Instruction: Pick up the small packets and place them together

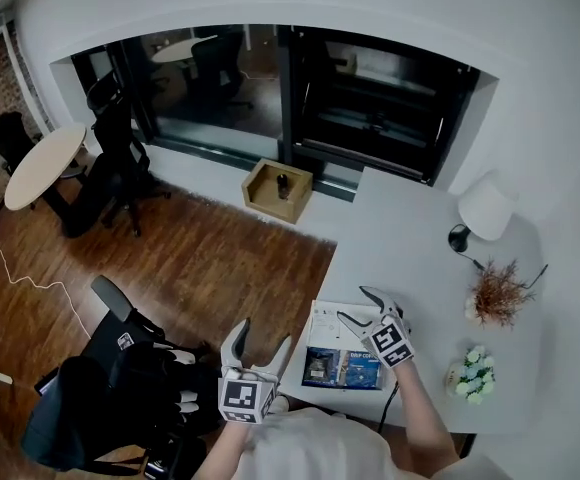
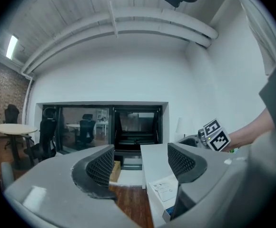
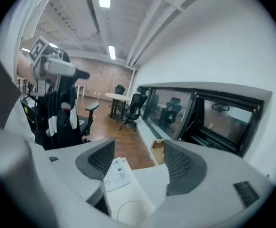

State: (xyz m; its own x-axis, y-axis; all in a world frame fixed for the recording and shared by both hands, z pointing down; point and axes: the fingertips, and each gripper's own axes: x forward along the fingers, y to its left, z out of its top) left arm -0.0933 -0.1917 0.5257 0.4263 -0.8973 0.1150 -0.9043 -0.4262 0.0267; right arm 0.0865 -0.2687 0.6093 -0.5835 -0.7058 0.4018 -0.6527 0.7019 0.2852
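A pile of small packets [image 1: 338, 328] lies near the front edge of the white desk [image 1: 410, 238]. Its top is white with a printed label, and blue printed faces [image 1: 342, 368] are turned to the desk's front edge. My right gripper [image 1: 363, 306] hovers just above the pile, jaws open, nothing pressed between the pads. In the right gripper view the white labelled packet [image 3: 120, 175] shows below the gap. My left gripper [image 1: 256, 340] is off the desk's left edge over the wooden floor, open and empty. Its own view shows the packets [image 2: 164, 190] ahead at lower right.
On the desk's right side stand a white lamp [image 1: 485, 208], a dried plant [image 1: 497, 293] and a small pot of white flowers [image 1: 473, 373]. A wooden box [image 1: 278, 190] sits on the floor by the windows. A black chair with bags [image 1: 120, 388] is at lower left.
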